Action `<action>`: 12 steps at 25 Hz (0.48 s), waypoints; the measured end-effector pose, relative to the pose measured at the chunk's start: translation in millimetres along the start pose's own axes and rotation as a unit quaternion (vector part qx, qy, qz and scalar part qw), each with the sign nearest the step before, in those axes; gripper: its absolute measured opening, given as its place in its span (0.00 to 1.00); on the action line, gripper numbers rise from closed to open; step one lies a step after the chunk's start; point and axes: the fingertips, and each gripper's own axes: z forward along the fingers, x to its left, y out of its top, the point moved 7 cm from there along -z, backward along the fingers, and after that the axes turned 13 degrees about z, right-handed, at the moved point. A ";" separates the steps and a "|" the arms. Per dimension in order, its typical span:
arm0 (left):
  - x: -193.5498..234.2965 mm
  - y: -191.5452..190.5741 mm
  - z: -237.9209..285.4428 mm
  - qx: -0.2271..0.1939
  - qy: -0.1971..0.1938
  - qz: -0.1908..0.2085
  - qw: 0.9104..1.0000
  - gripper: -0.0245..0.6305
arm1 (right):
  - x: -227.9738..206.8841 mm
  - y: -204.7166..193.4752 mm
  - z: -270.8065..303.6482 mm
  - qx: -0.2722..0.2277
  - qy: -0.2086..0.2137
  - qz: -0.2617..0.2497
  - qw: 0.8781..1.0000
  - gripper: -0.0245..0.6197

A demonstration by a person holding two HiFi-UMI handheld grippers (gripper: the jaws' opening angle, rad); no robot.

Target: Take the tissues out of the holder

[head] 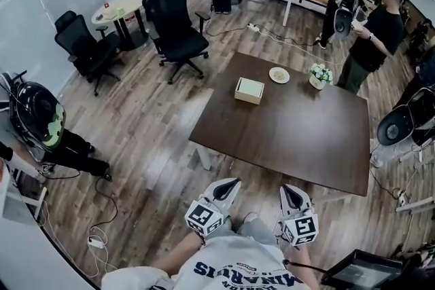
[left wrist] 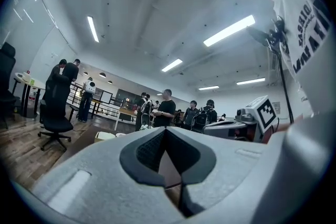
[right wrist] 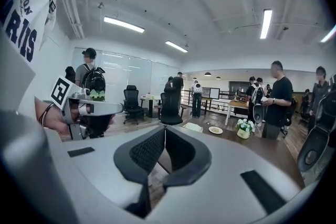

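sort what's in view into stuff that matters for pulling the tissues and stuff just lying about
For the job:
- holder on the table
- tissues inside it
- left gripper and right gripper, both shut, empty, at the near edge

Lying about:
- plate
- flower pot
- office chair on the floor

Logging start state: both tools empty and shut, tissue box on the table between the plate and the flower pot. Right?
No. The head view shows the plate between the tissue box and the flower pot on the table. The left tool and right tool are empty and shut, as said.
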 end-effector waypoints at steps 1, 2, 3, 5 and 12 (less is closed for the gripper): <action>2.6 -1.7 1.0 0.001 0.001 -0.003 1.000 0.04 | -1.8 1.2 3.3 -0.001 0.000 0.001 1.000 0.05; 5.0 -3.2 2.2 0.003 0.002 -0.004 1.000 0.04 | -3.8 2.7 6.7 -0.003 0.000 0.002 1.000 0.05; 7.4 -4.0 3.7 0.004 0.003 -0.005 1.000 0.04 | -6.2 4.1 10.7 -0.006 0.000 0.004 1.000 0.05; 12.5 -4.3 7.7 0.005 0.006 -0.007 1.000 0.04 | -12.7 6.6 21.4 -0.012 0.003 0.007 1.000 0.05; 45.9 -7.0 33.9 0.025 0.042 -0.006 0.999 0.04 | -36.8 20.7 78.8 -0.014 0.043 0.013 0.999 0.05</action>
